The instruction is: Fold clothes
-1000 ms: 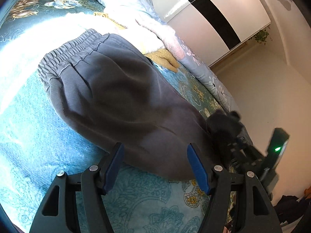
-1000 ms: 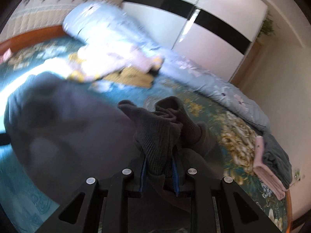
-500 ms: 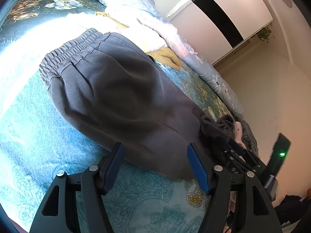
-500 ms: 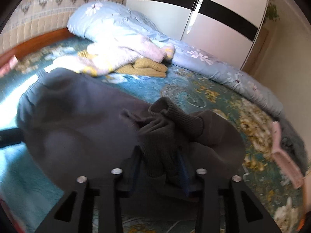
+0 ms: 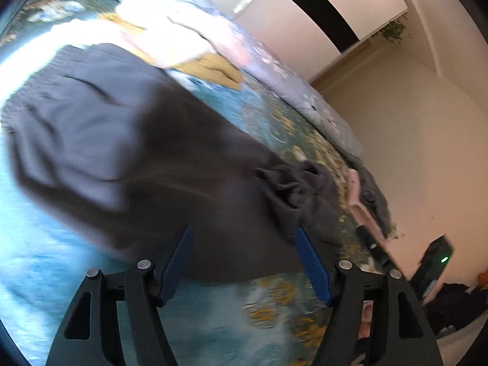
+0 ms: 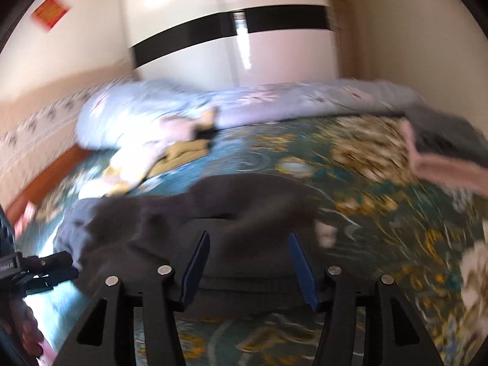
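Dark grey sweatpants (image 5: 146, 140) lie across a teal floral bedspread (image 5: 61, 274), waistband at upper left, cuffs bunched (image 5: 292, 186) at right. My left gripper (image 5: 244, 262) is open and empty, just above the pants' near edge. In the right wrist view the pants (image 6: 244, 213) lie folded over on the bedspread (image 6: 381, 244), blurred. My right gripper (image 6: 248, 268) is open and empty over their near edge. The left gripper's body (image 6: 36, 271) shows at the left edge there.
A pale blue duvet (image 6: 213, 106) and a pile of white, pink and yellow clothes (image 5: 183, 42) lie at the bed's far side. A folded pink and grey stack (image 6: 442, 158) sits at the right. A white wardrobe (image 6: 228, 30) stands behind.
My right gripper has let go of the bunched pants cuffs, opened, and pulled back. The cuffs now rest on the bed. The left gripper has shifted slightly, still open.
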Tool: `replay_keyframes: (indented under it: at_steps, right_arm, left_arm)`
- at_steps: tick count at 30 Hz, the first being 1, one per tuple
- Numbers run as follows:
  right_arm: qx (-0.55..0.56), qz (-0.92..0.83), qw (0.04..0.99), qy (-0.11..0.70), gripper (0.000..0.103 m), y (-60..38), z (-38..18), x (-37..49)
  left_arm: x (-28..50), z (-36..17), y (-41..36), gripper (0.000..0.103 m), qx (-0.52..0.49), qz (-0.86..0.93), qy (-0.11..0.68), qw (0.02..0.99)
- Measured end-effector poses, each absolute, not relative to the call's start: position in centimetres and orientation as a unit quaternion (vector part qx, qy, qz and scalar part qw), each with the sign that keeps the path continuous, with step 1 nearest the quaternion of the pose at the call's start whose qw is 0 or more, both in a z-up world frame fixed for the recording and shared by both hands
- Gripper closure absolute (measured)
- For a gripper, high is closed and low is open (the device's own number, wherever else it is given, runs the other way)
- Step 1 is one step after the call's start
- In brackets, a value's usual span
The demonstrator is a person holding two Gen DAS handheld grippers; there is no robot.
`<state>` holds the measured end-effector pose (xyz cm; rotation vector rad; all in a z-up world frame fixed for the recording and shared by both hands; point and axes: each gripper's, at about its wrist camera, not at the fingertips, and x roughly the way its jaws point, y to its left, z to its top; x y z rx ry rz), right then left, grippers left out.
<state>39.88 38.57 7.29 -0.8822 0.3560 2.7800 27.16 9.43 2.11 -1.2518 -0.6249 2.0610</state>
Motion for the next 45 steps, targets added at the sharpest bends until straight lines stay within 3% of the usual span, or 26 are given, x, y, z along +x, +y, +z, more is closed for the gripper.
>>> replay_keyframes:
  at_steps: [9,12,14,17,24,31,39,41,42,45]
  right_arm:
    - [-0.293,0.932,0.110,0.184,0.045,42.4,6.2,42.4]
    - [-0.290,0.932,0.112,0.184,0.045,42.8,6.1,43.1]
    - [-0.290,0.931,0.116,0.189,0.045,43.2,5.9,43.4]
    - [-0.296,0.924,0.123,0.207,0.045,44.3,5.3,43.4]
    - [-0.296,0.922,0.125,0.217,0.045,45.0,4.8,43.7]
    - [-0.316,0.915,0.110,0.226,0.045,44.2,3.8,42.9]
    - [-0.314,0.917,0.021,0.244,0.045,42.9,6.5,39.8]
    - [-0.312,0.916,0.011,0.250,0.055,43.0,7.4,38.6]
    - [-0.320,0.914,0.011,0.250,0.071,43.0,7.8,37.6]
    - [-0.348,0.904,0.008,0.247,0.079,42.8,8.0,34.7]
  left_arm:
    - [23.5,0.6,18.1,0.028,-0.523,0.741,-0.274,0.319]
    - [22.5,-0.2,19.6,0.033,-0.543,0.742,-0.265,0.290]
    - [22.0,-0.6,20.2,0.079,-0.556,0.742,-0.256,0.274]
    - [21.7,-0.3,20.8,0.084,-0.558,0.749,-0.240,0.265]
    - [23.7,5.2,17.8,0.085,-0.465,0.766,-0.260,0.359]
    - [22.7,-2.3,12.8,0.084,-0.521,0.765,-0.275,0.260]
    - [22.0,0.1,13.0,0.084,-0.482,0.791,-0.246,0.285]
    - [21.4,0.3,12.8,0.084,-0.482,0.794,-0.241,0.281]
    - [21.1,0.3,12.8,0.084,-0.484,0.794,-0.240,0.279]
    - [20.8,-0.8,12.1,0.082,-0.509,0.777,-0.255,0.270]
